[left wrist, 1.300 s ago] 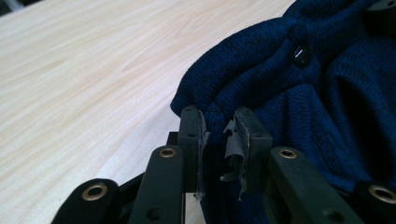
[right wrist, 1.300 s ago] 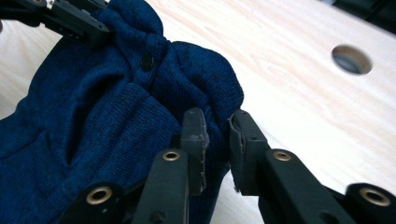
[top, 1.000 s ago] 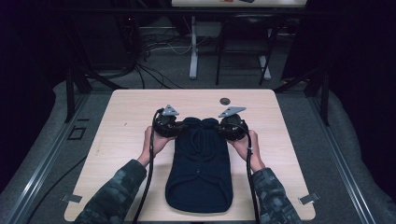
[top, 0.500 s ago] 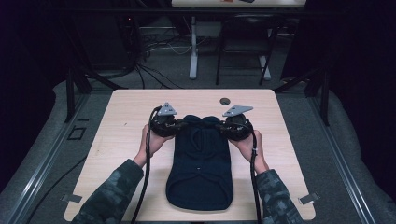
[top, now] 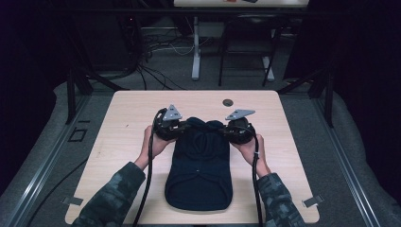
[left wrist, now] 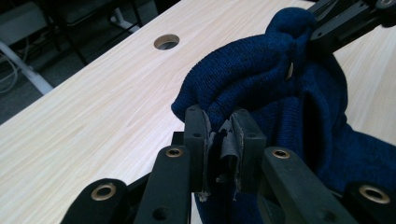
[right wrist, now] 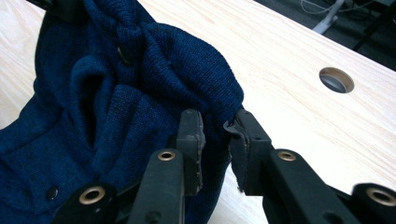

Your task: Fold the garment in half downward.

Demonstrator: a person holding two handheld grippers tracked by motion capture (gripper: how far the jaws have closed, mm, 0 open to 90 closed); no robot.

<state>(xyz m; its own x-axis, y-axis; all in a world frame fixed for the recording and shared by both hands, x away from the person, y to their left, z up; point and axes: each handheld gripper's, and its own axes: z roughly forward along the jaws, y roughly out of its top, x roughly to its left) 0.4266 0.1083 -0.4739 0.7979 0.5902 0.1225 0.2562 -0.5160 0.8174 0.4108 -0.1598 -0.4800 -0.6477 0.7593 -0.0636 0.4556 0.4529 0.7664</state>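
Both grippers clamped on the dark blue knitted garment [top: 201, 161] lying mid light wooden table [top: 127, 118]. Left gripper [left wrist: 223, 140] pinches the top edge fold at one side, right gripper [right wrist: 215, 140] the other. I read this as the pick-up for folding the top edge down, or lifting it. Next move calls for both hands rising evenly, cloth kept taut between them. Can't tell how deep the right grip bites; garment's underside and exact type hidden.
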